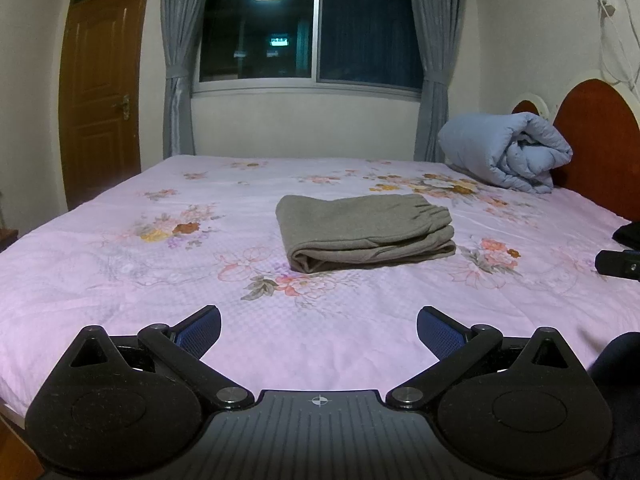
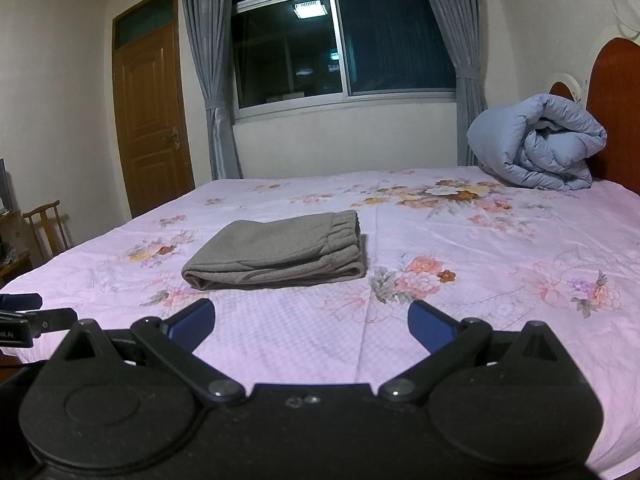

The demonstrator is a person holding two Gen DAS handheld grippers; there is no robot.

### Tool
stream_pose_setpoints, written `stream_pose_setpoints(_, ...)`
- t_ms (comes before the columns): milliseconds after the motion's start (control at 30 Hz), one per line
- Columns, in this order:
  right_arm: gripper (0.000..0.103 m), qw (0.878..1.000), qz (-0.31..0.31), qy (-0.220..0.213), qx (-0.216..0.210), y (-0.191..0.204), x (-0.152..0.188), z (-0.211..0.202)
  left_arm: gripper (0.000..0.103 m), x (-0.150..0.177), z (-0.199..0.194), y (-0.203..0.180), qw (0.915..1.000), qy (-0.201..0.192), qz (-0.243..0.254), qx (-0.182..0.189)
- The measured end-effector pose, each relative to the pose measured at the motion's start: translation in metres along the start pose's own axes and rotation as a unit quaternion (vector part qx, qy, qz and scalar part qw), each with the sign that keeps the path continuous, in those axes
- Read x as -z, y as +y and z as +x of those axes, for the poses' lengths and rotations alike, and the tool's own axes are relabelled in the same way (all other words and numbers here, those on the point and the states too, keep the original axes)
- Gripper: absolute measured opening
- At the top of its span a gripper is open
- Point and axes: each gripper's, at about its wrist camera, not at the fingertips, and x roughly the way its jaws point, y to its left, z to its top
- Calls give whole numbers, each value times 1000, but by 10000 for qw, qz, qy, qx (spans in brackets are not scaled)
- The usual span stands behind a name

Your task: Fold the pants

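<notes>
Grey-brown pants (image 1: 366,232) lie folded in a compact stack on the pink floral bed sheet (image 1: 160,280), waistband to the right. They also show in the right wrist view (image 2: 280,250). My left gripper (image 1: 319,330) is open and empty, held back from the pants near the bed's front edge. My right gripper (image 2: 311,326) is open and empty, also short of the pants. Part of the right gripper shows at the right edge of the left wrist view (image 1: 618,265), and part of the left gripper shows at the left edge of the right wrist view (image 2: 28,320).
A rolled blue quilt (image 1: 508,148) lies at the red headboard (image 1: 600,136) on the far right. Behind the bed are a window with grey curtains (image 1: 176,60) and a wooden door (image 1: 100,92). A wooden chair (image 2: 46,228) stands left of the bed.
</notes>
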Motion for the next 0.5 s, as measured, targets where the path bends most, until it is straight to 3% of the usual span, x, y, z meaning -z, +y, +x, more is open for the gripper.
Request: stream_pose_setpoints(500, 97, 10000, -3, 11, 1, 1, 0, 0, 103, 0, -1, -1, 10000, 0, 2, 2)
